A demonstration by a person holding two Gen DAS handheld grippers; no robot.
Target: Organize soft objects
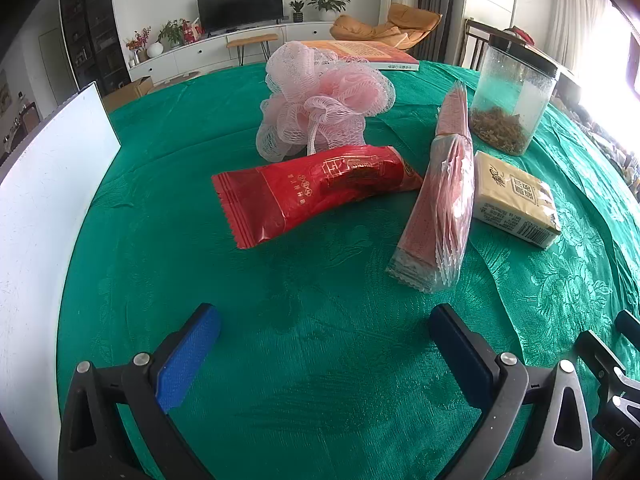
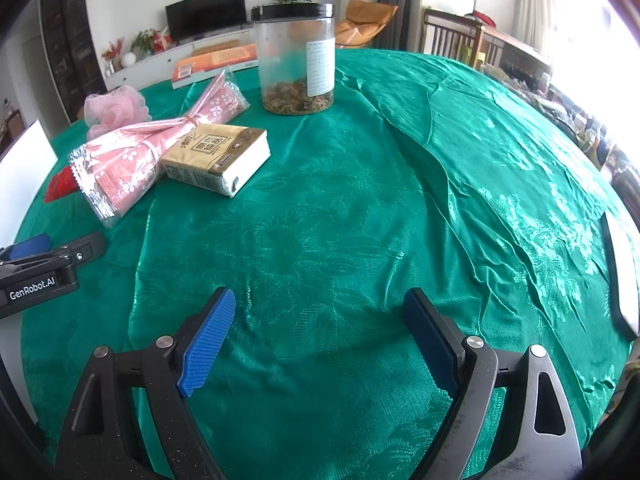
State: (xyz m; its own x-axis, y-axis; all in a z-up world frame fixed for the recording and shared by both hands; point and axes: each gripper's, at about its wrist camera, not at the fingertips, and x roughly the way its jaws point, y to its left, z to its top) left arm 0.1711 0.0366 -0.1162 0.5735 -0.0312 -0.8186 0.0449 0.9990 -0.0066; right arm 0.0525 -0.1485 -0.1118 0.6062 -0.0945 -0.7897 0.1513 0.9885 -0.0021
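A pink mesh bath puff (image 1: 320, 100) lies at the far middle of the green tablecloth (image 1: 320, 360). A red snack packet (image 1: 312, 190) lies in front of it. A pink plastic-wrapped pack (image 1: 444, 200) lies to its right, beside a tan tissue pack (image 1: 516, 200). My left gripper (image 1: 324, 320) is open and empty, near of the red packet. My right gripper (image 2: 320, 304) is open and empty over bare cloth, with the tissue pack (image 2: 218, 156), pink pack (image 2: 132, 156) and puff (image 2: 116, 108) far to its left.
A clear jar (image 1: 512, 104) with a black lid and dried bits stands at the far right, also in the right wrist view (image 2: 296, 60). An orange book (image 1: 368, 54) lies behind the puff. A white board (image 1: 44, 200) stands at the left table edge. A dark-edged tray (image 2: 624, 276) sits at the right edge.
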